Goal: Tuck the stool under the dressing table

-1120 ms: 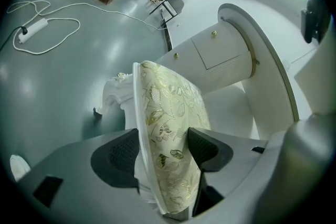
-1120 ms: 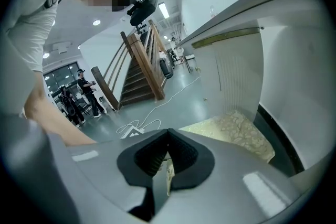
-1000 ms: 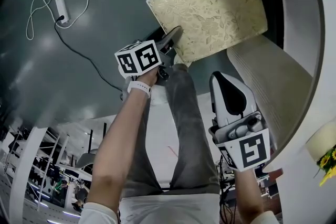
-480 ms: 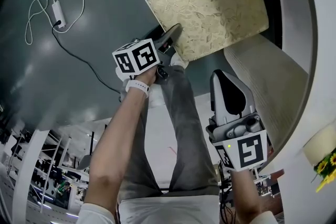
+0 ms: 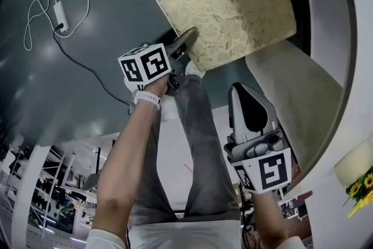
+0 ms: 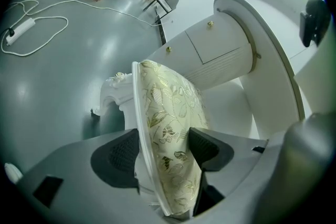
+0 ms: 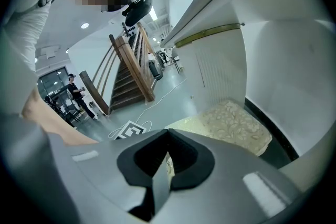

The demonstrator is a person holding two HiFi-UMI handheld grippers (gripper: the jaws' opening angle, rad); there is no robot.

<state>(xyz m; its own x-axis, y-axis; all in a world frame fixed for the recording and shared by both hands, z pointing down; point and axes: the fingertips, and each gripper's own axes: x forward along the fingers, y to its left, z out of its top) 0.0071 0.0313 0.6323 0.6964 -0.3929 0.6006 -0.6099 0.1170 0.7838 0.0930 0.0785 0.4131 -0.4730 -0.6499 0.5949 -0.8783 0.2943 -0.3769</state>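
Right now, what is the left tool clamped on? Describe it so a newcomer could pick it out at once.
Start at the white dressing table on the right of the head view. Next to it, over the grey floor, stands the stool, its near edge pinched by the left tool. It alone has a pale gold floral cushion.

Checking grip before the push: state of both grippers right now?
Left gripper: closed on the stool, at the seat's edge.
Right gripper: closed, holding nothing.
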